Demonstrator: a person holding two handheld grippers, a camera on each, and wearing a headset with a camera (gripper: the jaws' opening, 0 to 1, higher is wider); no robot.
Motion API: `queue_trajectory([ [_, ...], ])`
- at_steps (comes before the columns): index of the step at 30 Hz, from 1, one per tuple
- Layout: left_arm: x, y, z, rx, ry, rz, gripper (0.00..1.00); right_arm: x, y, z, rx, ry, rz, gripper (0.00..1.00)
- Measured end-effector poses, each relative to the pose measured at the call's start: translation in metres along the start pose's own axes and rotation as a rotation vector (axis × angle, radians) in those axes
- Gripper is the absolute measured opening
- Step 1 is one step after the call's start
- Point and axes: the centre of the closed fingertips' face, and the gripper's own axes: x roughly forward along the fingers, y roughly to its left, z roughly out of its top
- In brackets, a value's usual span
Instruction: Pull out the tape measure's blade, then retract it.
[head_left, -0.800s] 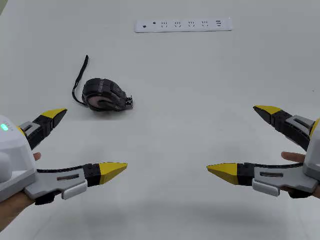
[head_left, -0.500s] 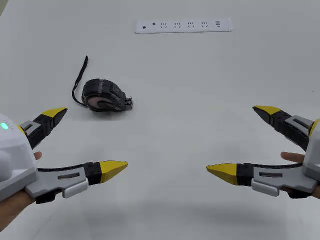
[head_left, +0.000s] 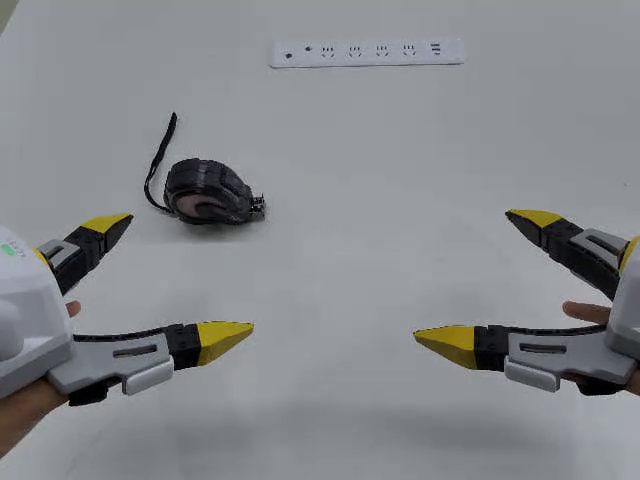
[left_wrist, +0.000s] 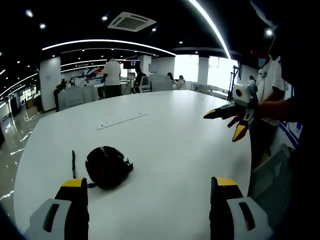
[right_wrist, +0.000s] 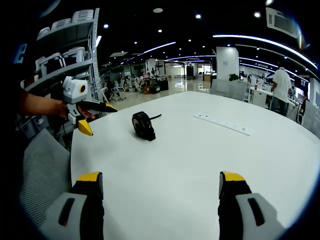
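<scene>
A black tape measure (head_left: 208, 191) with a black wrist strap (head_left: 158, 160) lies on the white table (head_left: 380, 180), blade retracted. It also appears in the left gripper view (left_wrist: 106, 166) and the right gripper view (right_wrist: 143, 125). My left gripper (head_left: 170, 282) hovers open at the near left, just short of the tape measure, nothing between its yellow-tipped fingers. My right gripper (head_left: 480, 282) is open at the near right, well away from the tape measure. Each gripper shows in the other's view: right gripper (left_wrist: 226, 123), left gripper (right_wrist: 96, 117).
A white power strip (head_left: 366, 50) lies at the far side of the table. Bare tabletop spreads between the two grippers. Beyond the table are an office space, people standing, and shelving (right_wrist: 70, 60).
Nothing has visibly moved apart from a slight drift of the left gripper and the head camera.
</scene>
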Motion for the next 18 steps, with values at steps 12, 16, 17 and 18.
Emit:
queue_trajectory([
  [12,0.004,0.006,0.002,0.039,0.025,-0.016,0.99,0.005,-0.006,0.002,-0.033,0.009,0.021,0.96],
  [16,0.005,0.008,0.003,0.055,0.037,-0.025,0.98,0.008,-0.009,0.004,-0.045,0.011,0.026,0.96],
  [17,0.006,0.009,0.004,0.059,0.04,-0.026,0.98,0.009,-0.01,0.005,-0.05,0.012,0.029,0.96],
  [18,0.006,0.01,0.005,0.062,0.042,-0.028,0.97,0.01,-0.011,0.005,-0.052,0.013,0.032,0.96],
])
